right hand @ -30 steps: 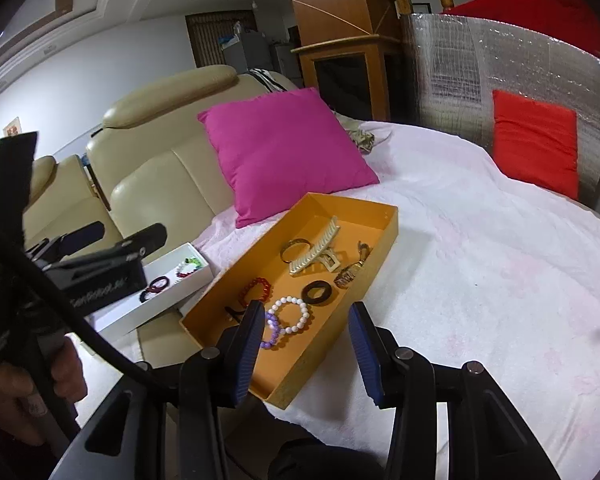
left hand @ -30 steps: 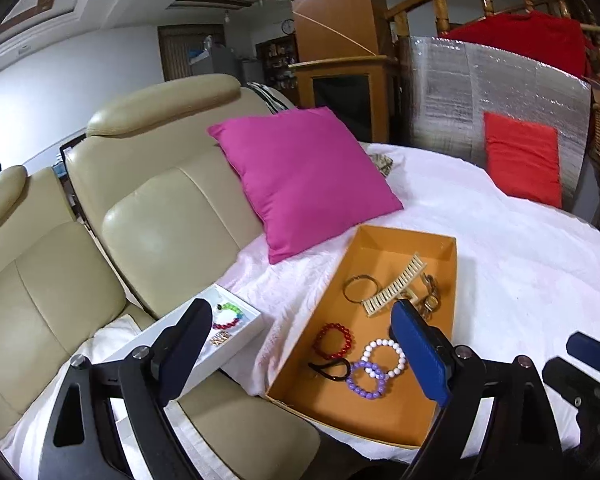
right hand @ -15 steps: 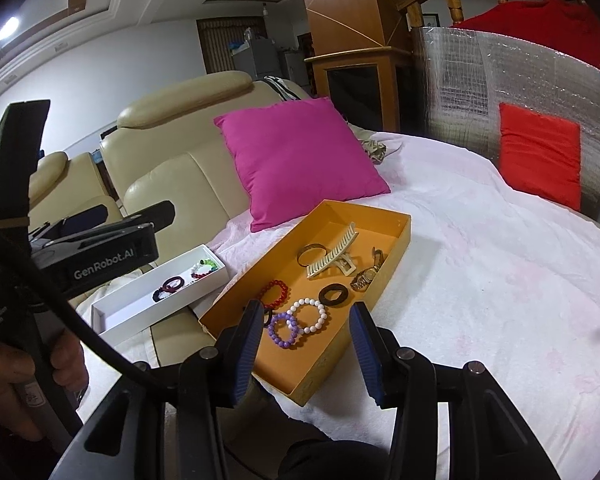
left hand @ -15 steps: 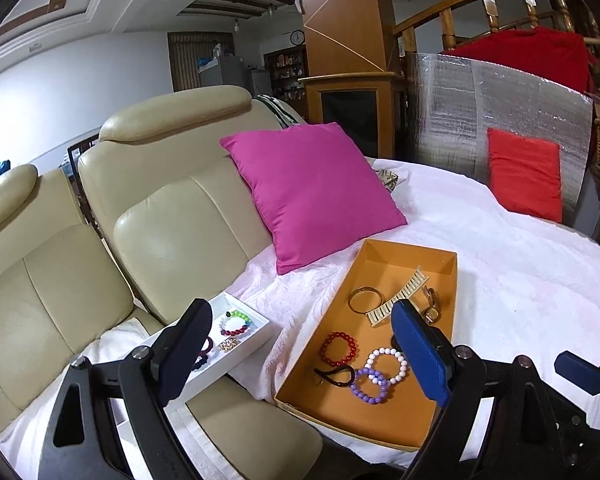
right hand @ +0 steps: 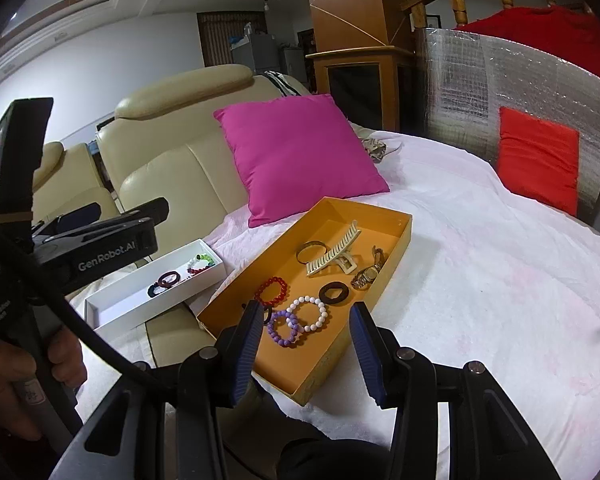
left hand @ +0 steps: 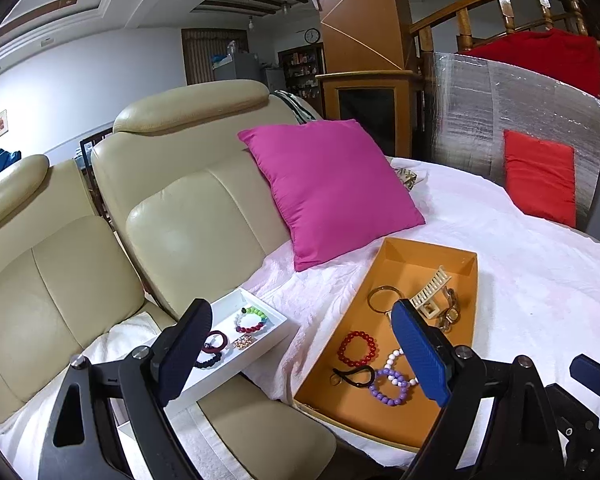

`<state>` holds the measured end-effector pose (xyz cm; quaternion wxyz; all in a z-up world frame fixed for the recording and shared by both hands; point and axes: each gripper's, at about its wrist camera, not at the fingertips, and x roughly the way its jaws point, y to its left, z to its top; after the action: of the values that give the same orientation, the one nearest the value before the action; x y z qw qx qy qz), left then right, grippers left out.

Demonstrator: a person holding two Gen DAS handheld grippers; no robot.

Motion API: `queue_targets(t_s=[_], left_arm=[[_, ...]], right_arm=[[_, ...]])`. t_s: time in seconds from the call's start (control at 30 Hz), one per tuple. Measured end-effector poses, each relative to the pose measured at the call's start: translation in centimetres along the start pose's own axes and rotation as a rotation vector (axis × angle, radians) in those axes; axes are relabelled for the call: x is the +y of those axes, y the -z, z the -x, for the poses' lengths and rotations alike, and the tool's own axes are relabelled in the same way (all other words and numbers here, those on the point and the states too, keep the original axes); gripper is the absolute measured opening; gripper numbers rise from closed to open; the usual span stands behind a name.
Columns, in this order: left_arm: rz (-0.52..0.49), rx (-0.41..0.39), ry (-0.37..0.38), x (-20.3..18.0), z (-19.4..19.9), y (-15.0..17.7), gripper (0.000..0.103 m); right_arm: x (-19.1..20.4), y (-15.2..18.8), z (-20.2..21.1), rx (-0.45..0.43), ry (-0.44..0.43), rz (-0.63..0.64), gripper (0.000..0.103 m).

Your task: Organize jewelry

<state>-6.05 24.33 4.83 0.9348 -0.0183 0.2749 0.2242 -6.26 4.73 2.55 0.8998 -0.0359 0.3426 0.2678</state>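
Note:
An orange tray (left hand: 426, 254) (right hand: 398, 248) lies on the white-covered table. It holds a red bead bracelet (left hand: 358, 347) (right hand: 271, 291), a purple one (left hand: 388, 387) (right hand: 283, 326), a white one (right hand: 309, 314), a black hair tie (left hand: 353, 374), a black ring (right hand: 334, 292), a cream hair claw (left hand: 430, 292) (right hand: 334, 254), a metal bangle (left hand: 380, 299) (right hand: 311, 251) and a watch (right hand: 367, 276). A white box (left hand: 272, 330) (right hand: 120, 308) on the sofa holds several bracelets. My left gripper (left hand: 300, 344) is open and empty above the gap between box and tray. My right gripper (right hand: 306, 340) is open and empty above the tray's near end.
A magenta cushion (left hand: 328, 188) (right hand: 296, 152) leans on the beige sofa (left hand: 188, 216) behind the tray. A red cushion (left hand: 540, 178) rests against a silver foil panel (left hand: 500, 112) at the table's far side. White cloth (right hand: 500, 280) covers the table.
Both grippers have pulled back and up a little, so the tray and the white box sit further into view. Both stay open and empty.

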Motion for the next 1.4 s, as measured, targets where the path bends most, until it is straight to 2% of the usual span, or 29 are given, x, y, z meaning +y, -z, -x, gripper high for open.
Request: queue_targets(t_s=[0.53, 1.4], left_arm=[[0.003, 0.004, -0.001, 0.9, -1.2, 0.1, 0.091], [0.006, 0.057, -0.002, 1.0, -4.7, 0.8, 0.091]], right_arm=[[0.6, -0.4, -1.9, 0.033, 0.011, 0.007, 0.049], [0.7, -1.1, -5.0, 0.066, 0.018, 0.005, 0.049]])
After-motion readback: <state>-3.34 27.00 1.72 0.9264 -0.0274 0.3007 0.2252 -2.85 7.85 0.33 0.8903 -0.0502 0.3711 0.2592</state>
